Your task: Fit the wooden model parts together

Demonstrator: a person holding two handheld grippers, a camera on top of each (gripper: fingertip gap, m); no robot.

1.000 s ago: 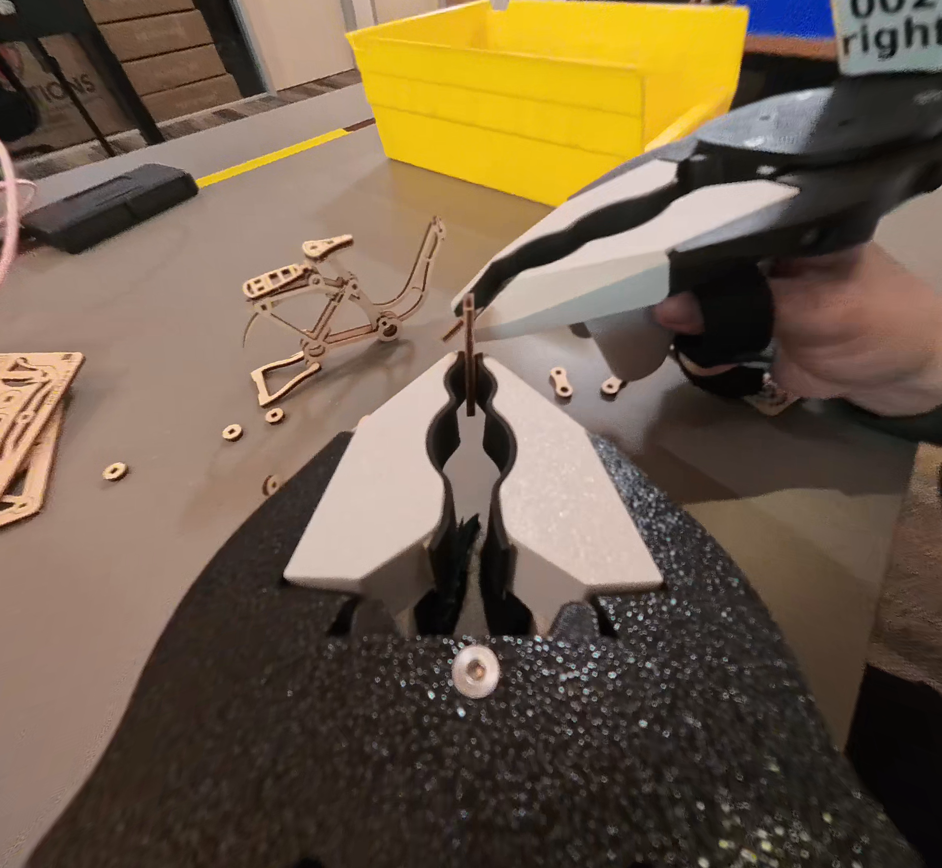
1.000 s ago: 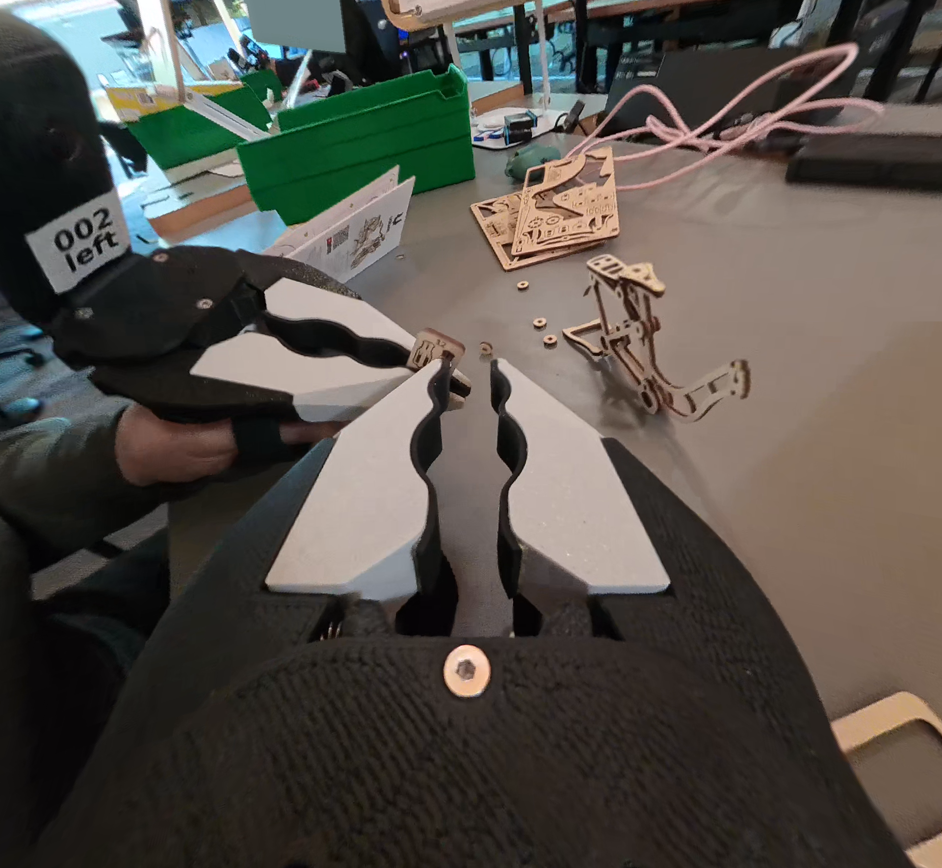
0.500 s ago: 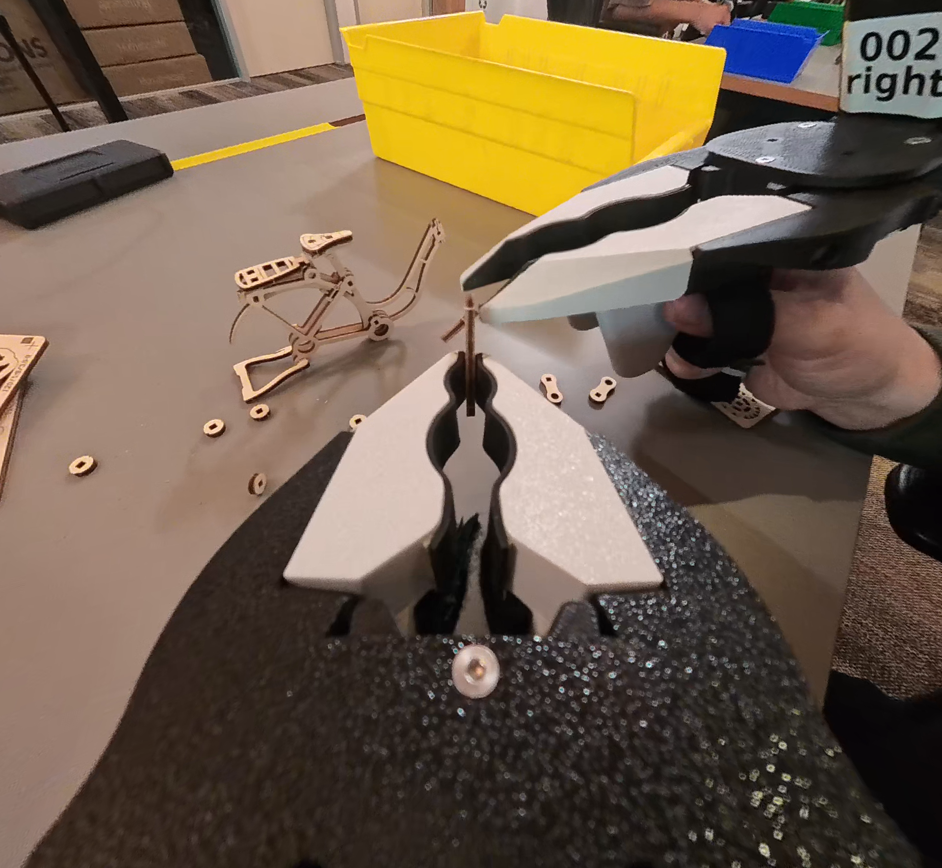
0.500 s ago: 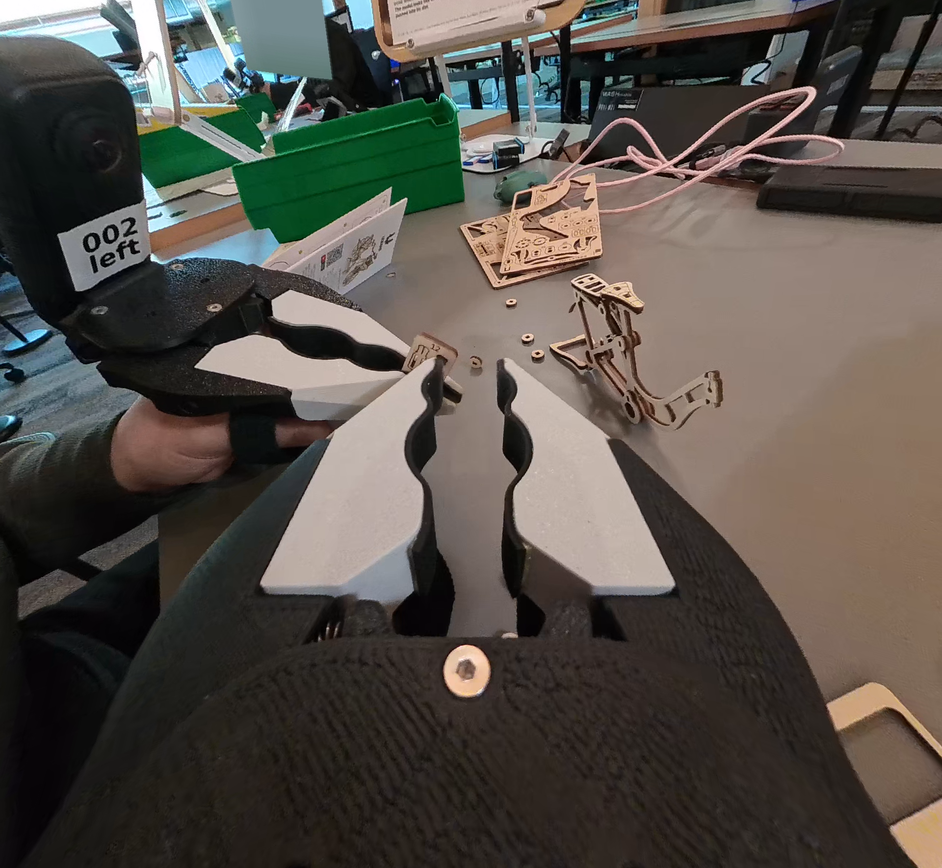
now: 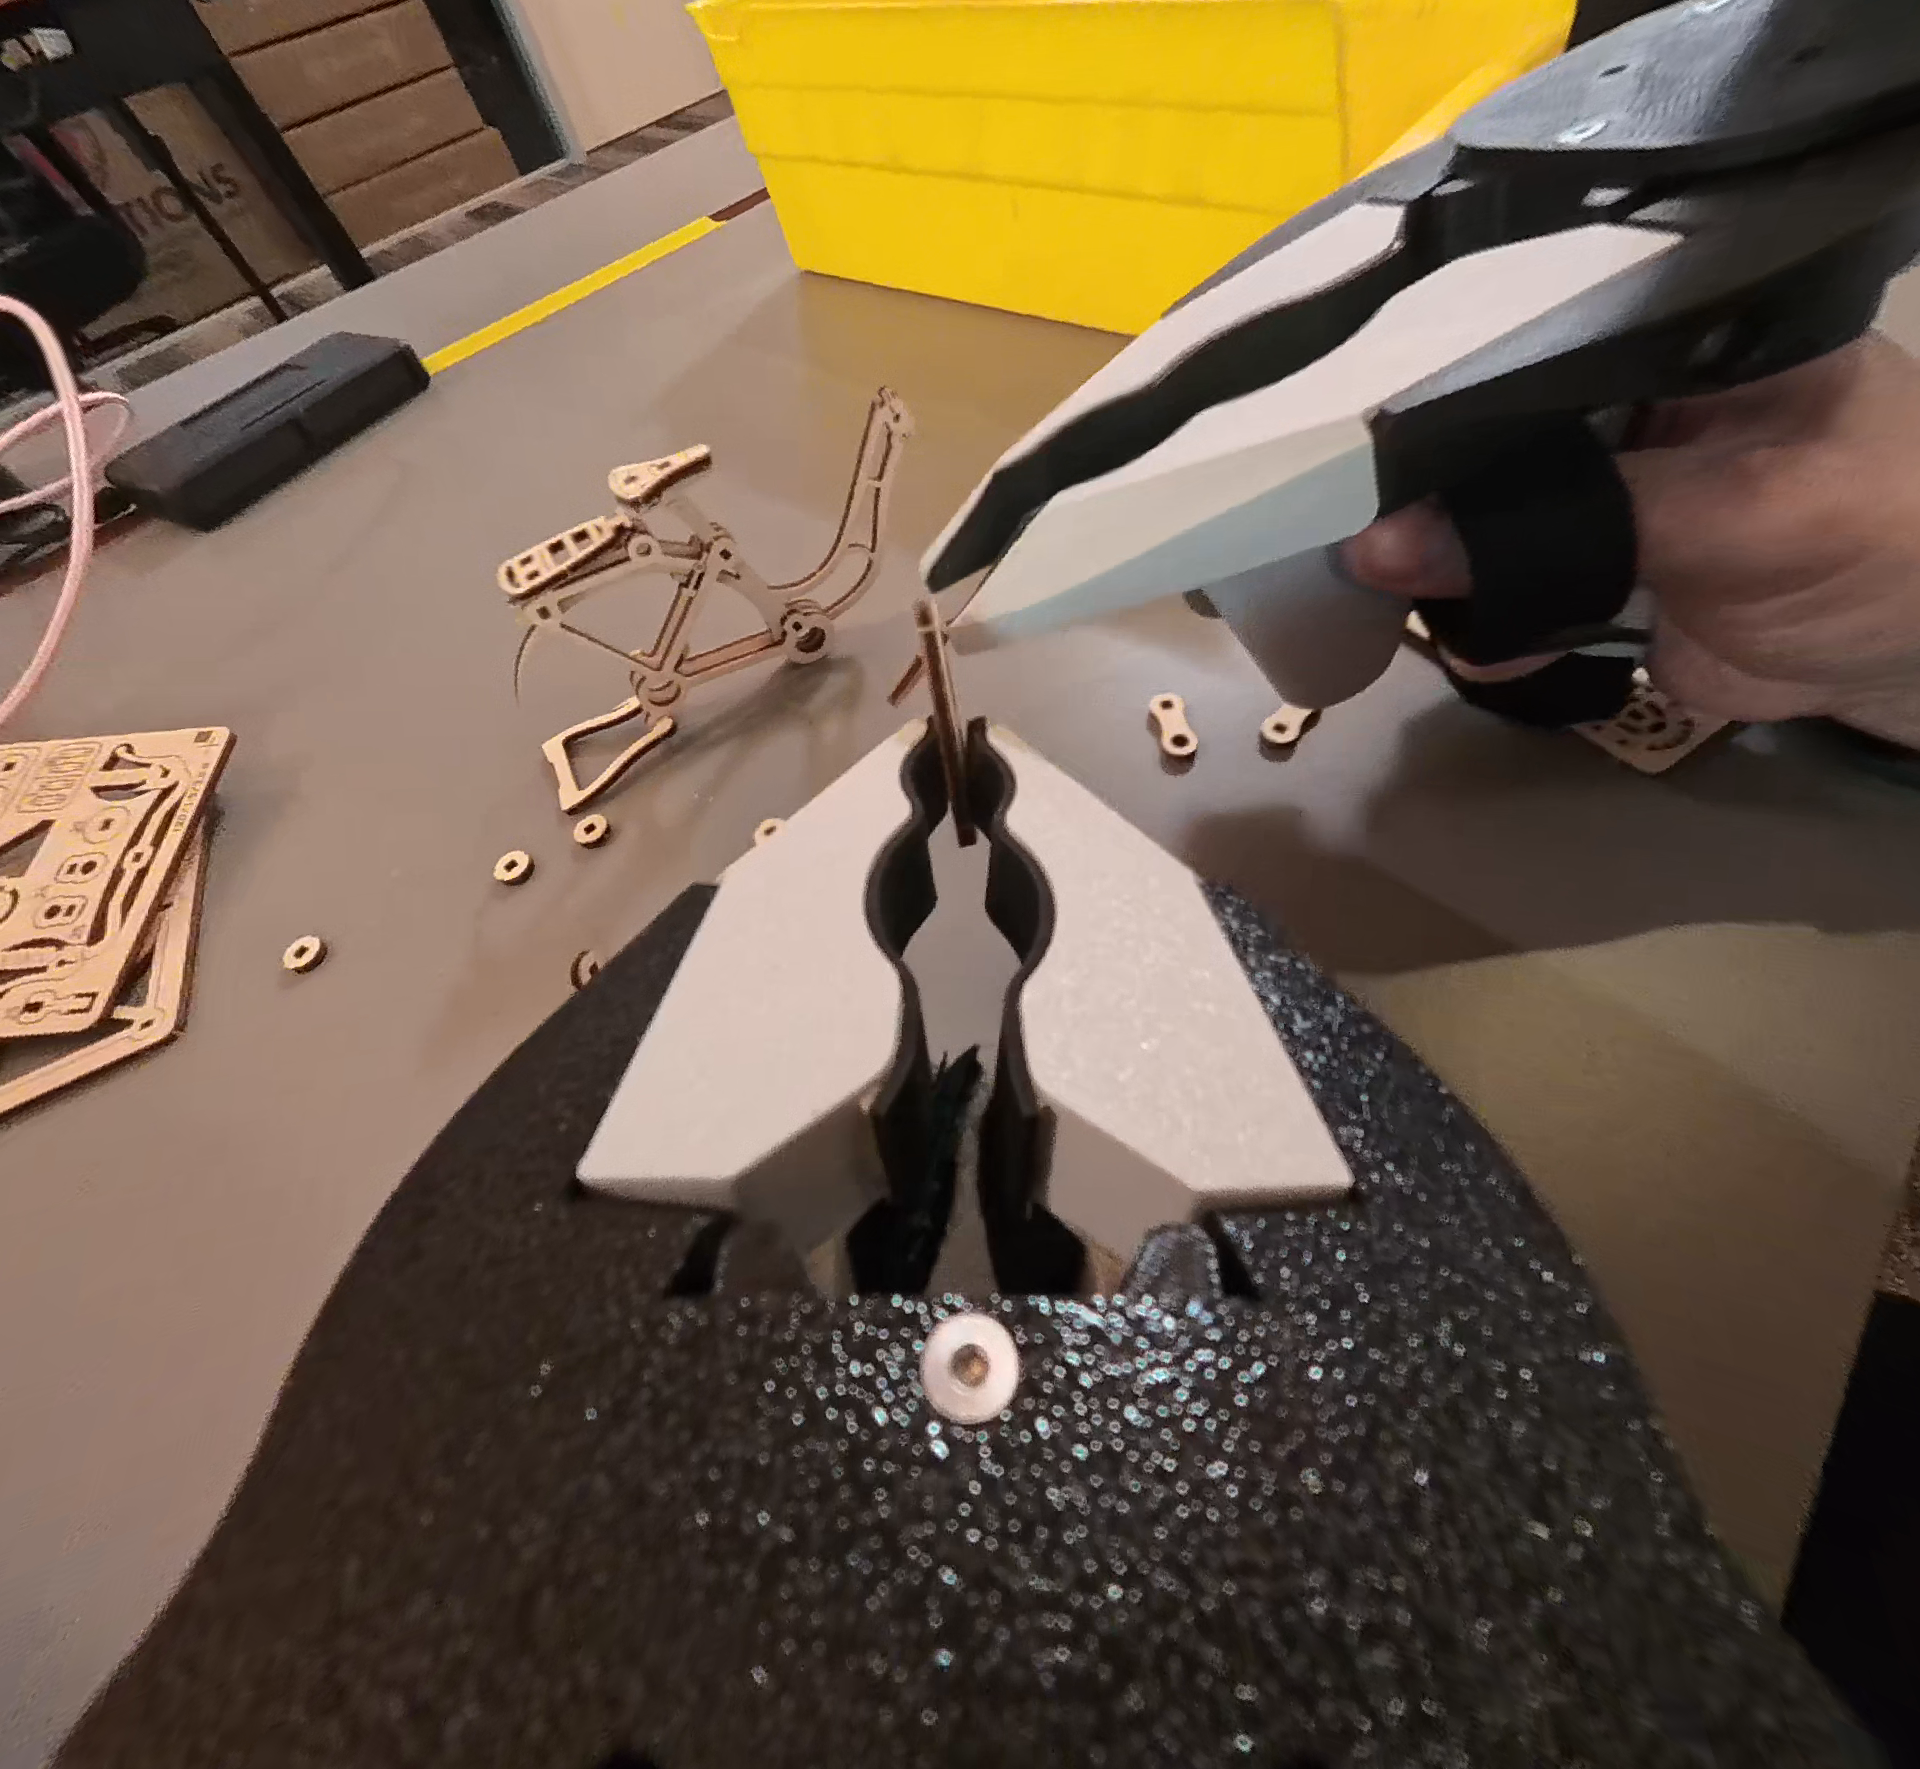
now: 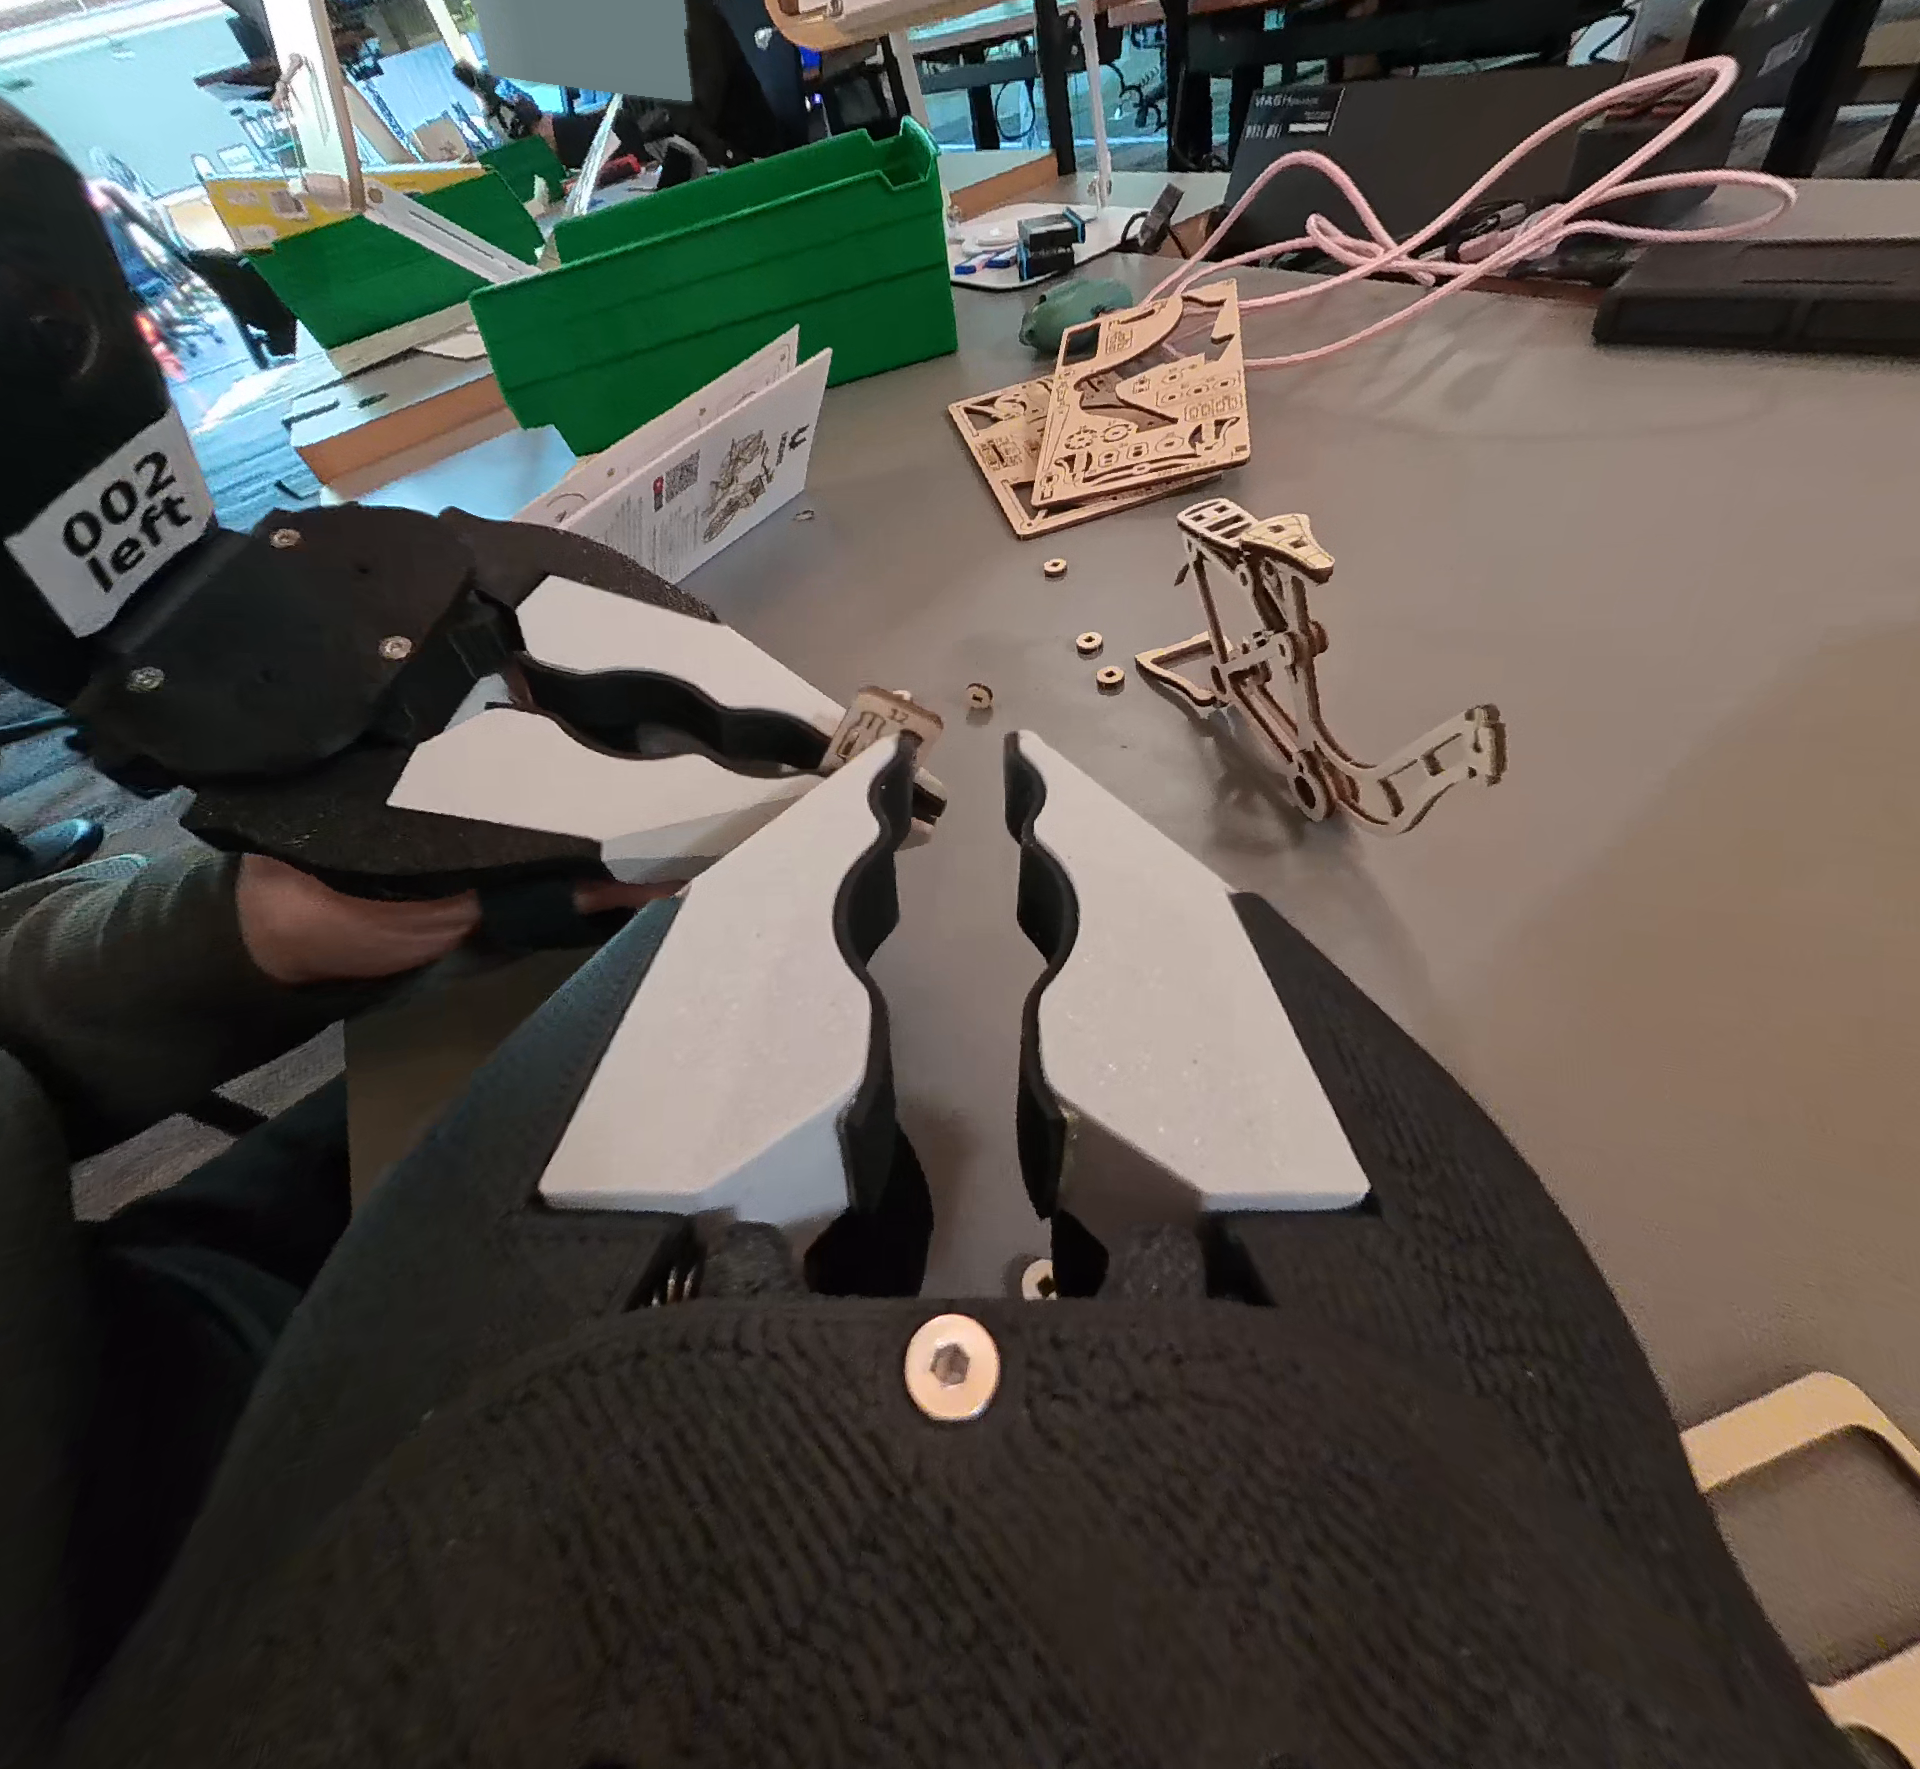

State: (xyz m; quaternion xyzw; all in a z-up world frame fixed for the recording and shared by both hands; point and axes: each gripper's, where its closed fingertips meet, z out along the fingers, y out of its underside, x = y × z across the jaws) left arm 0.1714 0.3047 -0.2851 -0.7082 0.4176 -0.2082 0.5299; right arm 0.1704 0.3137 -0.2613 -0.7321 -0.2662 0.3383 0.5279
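My left gripper (image 5: 948, 737) is shut on a small thin wooden part (image 5: 943, 711), held upright and seen edge-on above the table. My right gripper (image 6: 961, 753) is open and empty. Its left fingertip (image 6: 899, 763) is right beside the held part (image 6: 883, 727), and whether they touch is unclear. In the left wrist view the right gripper (image 5: 954, 599) comes in from the right, its tips just above the part's top. A partly built wooden bicycle frame (image 5: 707, 597) stands on the table beyond both grippers; it also shows in the right wrist view (image 6: 1288, 680).
Wooden part sheets (image 5: 83, 888) (image 6: 1132, 410) lie stacked on the table. Small wooden washers (image 5: 514, 867) and chain links (image 5: 1179, 732) are scattered around. A yellow bin (image 5: 1039, 109), a green bin (image 6: 727, 285), a booklet (image 6: 717, 472), a pink cable (image 6: 1455, 244) and a black box (image 5: 270, 431) ring the area. Both grippers' tips are close together, under 4 cm apart.
Both grippers have shifted slightly together. The left stays shut on the part and the right stays open with its tips beside it. The bicycle frame has not moved.
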